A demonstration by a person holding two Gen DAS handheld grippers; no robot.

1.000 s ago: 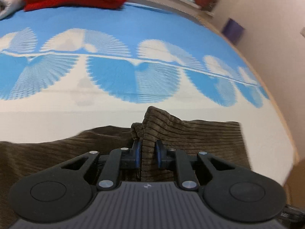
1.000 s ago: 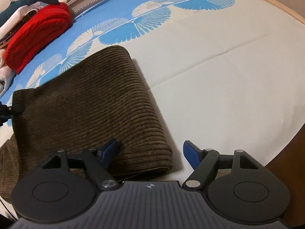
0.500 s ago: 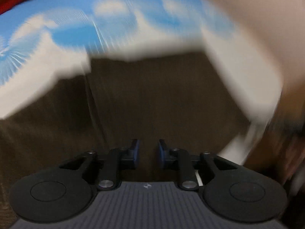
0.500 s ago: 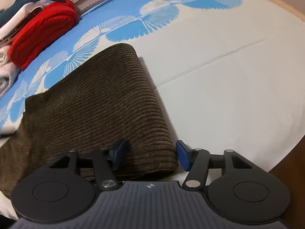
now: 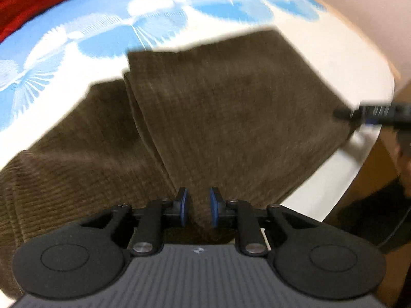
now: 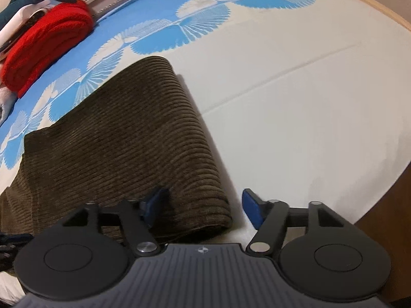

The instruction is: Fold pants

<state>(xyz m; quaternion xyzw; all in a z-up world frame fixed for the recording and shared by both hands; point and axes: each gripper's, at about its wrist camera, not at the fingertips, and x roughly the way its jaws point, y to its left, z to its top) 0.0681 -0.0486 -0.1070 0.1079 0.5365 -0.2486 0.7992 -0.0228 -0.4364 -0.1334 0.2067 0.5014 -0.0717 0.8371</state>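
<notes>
Your left gripper (image 5: 197,210) points down at the brown corduroy pants (image 5: 218,118), and its two blue pads stand close together with a ridge of the fabric between them. The picture is blurred there, so you cannot tell if the pads really press the cloth or only stand beside it.

Your right gripper (image 6: 205,206) is released. Its jaws have just been opening, and the rolled end of the pants (image 6: 123,154) lies between them: the left pad rests on the top of the fabric, while the right pad stands apart over the bare sheet.

The pants lie folded on the bed (image 6: 295,118), near its front edge, and they reach from the white part of the sheet toward the blue fan pattern. In the left wrist view one folded layer lies over another, with a straight fold edge running toward the gripper.

A folded red blanket (image 6: 48,43) lies at the far left side of the bed, well apart from the pants. At the right of the left wrist view the tip of your right gripper touches the corner of the pants.
</notes>
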